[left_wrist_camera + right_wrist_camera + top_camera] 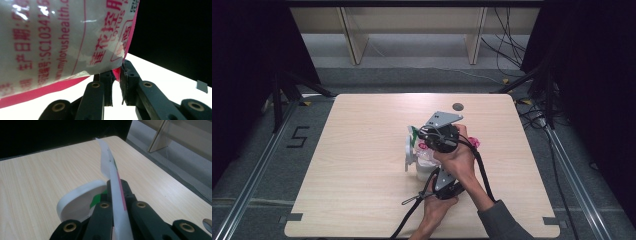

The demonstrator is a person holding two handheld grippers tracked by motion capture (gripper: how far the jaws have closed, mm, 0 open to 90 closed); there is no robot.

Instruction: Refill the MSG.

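- The left claw [115, 75] is gripping the pink corner of the plastic packet [62, 40] at mid-table [362, 200].
- The right claw [117, 192] is clamping its white edge, toward 12 o'clock from the left.

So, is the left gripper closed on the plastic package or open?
Closed on it. The left gripper has its jaws pressed together on the pink corner of the plastic package, and no gap shows between them.

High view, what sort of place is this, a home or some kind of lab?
Probably a lab or recording studio, not a home: a bare wooden table between dark curtains, metal rails on the grey floor, and loose cables trailing behind.
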